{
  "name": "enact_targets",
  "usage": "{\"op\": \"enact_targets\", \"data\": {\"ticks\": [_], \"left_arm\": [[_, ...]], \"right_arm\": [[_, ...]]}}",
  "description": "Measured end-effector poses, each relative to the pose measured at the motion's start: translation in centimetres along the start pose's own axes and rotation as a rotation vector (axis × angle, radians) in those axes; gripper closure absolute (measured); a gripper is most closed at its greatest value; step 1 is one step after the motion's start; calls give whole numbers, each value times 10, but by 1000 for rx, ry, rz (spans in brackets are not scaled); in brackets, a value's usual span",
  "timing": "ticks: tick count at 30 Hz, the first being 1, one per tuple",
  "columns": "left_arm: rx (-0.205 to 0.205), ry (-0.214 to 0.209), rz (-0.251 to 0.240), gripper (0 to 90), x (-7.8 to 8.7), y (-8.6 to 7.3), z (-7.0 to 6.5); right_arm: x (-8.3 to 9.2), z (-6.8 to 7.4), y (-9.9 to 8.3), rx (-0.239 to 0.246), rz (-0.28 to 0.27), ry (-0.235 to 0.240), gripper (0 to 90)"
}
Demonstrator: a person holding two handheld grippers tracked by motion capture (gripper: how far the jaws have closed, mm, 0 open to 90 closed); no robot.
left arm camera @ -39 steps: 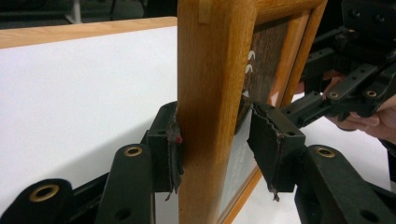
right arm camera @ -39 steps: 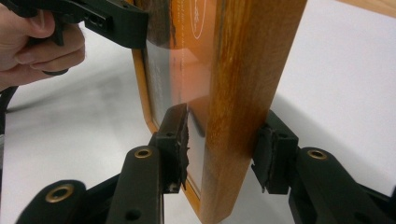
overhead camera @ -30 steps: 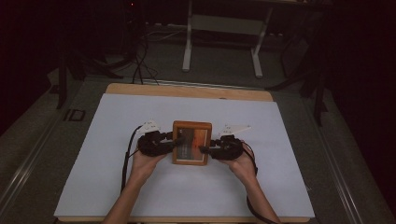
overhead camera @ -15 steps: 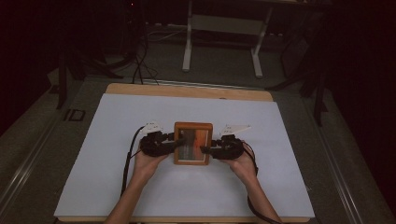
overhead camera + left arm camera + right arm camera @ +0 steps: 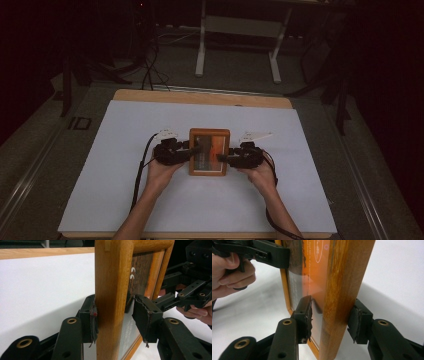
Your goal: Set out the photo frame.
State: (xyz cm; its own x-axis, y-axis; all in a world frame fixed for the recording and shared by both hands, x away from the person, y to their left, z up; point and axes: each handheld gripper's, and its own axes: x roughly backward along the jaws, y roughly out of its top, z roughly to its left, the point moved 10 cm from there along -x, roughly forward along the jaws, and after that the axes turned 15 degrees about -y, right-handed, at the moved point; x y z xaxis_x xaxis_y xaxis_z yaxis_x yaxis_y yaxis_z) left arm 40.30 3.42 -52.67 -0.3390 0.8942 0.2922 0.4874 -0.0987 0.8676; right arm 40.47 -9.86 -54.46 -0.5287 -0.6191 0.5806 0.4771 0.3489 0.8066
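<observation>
Sitting mid-sheet on the white table cover [image 5: 125,190], the wooden picture frame [image 5: 209,151] has barely moved since a second ago. Left gripper [image 5: 187,150] clamps its left rail, right gripper [image 5: 226,157] its right; two-sided hold looks secure for lifting.

White table mat [image 5: 125,200], wooden table edge [image 5: 200,97], metal stand [image 5: 237,30]

Both forearms reach in from the table's near edge. The left gripper [image 5: 192,150] and the right gripper [image 5: 223,158] face each other, jaws clamped, hands wrapped around their bodies.
</observation>
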Motion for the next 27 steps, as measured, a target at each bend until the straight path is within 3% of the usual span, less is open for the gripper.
{"op": "enact_targets", "data": {"ticks": [20, 27], "left_arm": [[13, 5, 14, 559, -5, 2, 7], [10, 12, 26, 554, -4, 1, 5]], "right_arm": [[-5, -5, -1, -30, 5, -9, 565], [-4, -4, -1, -6, 14, -29, 554]]}}
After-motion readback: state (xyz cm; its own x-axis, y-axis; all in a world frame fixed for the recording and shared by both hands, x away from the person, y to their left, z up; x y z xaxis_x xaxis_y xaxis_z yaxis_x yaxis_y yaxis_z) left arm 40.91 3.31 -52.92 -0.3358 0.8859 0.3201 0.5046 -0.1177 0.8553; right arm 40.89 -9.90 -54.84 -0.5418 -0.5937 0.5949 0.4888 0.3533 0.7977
